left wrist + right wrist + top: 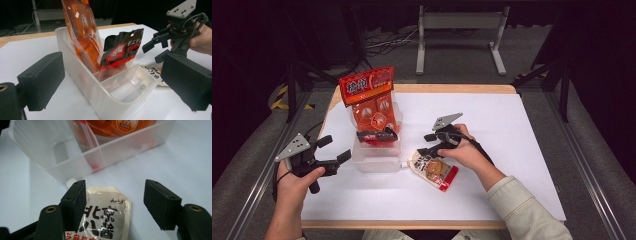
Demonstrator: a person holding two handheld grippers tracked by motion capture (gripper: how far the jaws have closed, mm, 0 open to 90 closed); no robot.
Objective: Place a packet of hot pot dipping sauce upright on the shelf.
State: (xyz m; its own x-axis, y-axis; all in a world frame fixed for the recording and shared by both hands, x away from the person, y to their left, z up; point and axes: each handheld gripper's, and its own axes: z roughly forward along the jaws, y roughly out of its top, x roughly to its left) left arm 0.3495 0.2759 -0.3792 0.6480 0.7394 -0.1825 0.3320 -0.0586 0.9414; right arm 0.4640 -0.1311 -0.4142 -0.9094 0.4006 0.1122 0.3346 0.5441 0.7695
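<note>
While the white spouted sauce pouch lies flat on the table, we see it just beside the front right corner of the clear plastic bin, its spout pointing toward the bin wall. In the right gripper view the pouch sits below and between the 2 black fingers, which stand wide apart over its upper end; 1 finger overlaps the pouch's left edge in the picture, but we cannot tell whether it touches, and the other is clear of it. The right gripper hangs just above the pouch's top end in the high view, its fingers spread and holding nothing, the person's right hand wrapped around it.

Outward from there, the bin has a divider across it. The near compartment looks empty apart from its clear floor; the far side holds a tall orange snack bag standing upright and a smaller black and red packet leaning against it. In the left gripper view the black packet rests against the orange bag.

The left gripper is held to the left of the bin, well apart from the pouch, with its 2 fingers wide open and nothing between them, pointed at the bin's side. The person's left hand grips its handle near the table's front left edge.
</note>
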